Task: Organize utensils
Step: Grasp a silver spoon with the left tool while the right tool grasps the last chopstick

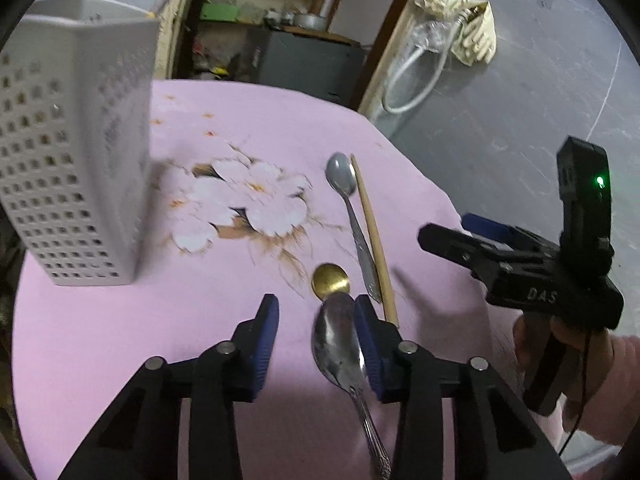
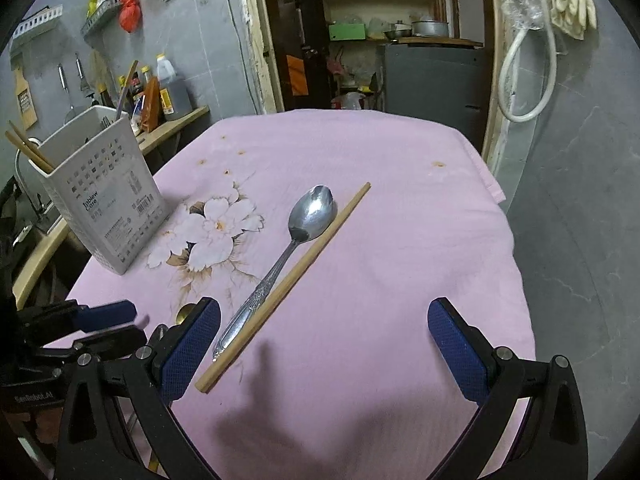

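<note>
In the left wrist view my left gripper hangs low over the pink cloth with a large steel spoon between its jaws. The bowl sits against the right pad, and a clear gap separates it from the left pad, so the gripper is open. Just ahead lie a small gold spoon, a second steel spoon and a wooden chopstick. My right gripper stands wide open above the near ends of that spoon and chopstick, holding nothing.
A white perforated utensil holder stands at the left on the cloth-covered table, with chopsticks sticking out. The table's right edge drops to a grey floor. A hand in a pink sleeve carries the right gripper.
</note>
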Action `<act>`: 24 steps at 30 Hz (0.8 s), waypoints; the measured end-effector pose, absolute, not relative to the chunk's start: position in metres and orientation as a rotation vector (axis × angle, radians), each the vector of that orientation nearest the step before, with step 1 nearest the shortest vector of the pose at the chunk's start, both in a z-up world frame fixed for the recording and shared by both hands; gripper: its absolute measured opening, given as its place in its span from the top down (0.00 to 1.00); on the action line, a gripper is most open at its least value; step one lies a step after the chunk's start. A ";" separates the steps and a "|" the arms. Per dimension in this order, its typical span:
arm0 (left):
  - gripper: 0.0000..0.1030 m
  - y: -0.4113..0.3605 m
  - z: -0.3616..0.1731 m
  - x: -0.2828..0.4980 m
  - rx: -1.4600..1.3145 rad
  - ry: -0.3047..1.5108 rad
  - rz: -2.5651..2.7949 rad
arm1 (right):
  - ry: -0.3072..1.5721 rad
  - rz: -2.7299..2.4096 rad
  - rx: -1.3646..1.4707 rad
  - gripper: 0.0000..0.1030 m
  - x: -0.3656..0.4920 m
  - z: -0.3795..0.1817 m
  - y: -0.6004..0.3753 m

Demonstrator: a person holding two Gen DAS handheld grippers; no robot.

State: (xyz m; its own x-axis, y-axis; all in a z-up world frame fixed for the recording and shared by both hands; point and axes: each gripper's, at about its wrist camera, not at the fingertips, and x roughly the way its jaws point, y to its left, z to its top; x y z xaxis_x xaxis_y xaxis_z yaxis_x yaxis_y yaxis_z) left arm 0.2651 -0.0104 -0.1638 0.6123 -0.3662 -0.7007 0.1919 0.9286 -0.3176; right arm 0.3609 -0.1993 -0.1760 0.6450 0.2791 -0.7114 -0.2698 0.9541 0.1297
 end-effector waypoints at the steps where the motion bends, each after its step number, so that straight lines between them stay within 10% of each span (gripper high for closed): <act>1: 0.66 -0.010 -0.165 0.266 -0.224 0.864 -0.332 | 0.816 0.315 0.010 0.01 0.362 -0.177 -0.199; 24: 0.71 -0.003 -0.173 0.270 -0.267 0.900 -0.339 | 1.015 0.266 -0.128 0.10 0.406 -0.198 -0.172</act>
State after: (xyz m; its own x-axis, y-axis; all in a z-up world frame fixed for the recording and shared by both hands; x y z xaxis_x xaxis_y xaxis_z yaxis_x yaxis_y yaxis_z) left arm 0.2701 -0.0035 -0.1731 0.5746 -0.3958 -0.7164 0.1749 0.9145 -0.3649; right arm 0.4057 -0.1724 -0.1985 0.4988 0.1599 -0.8519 -0.2779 0.9605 0.0175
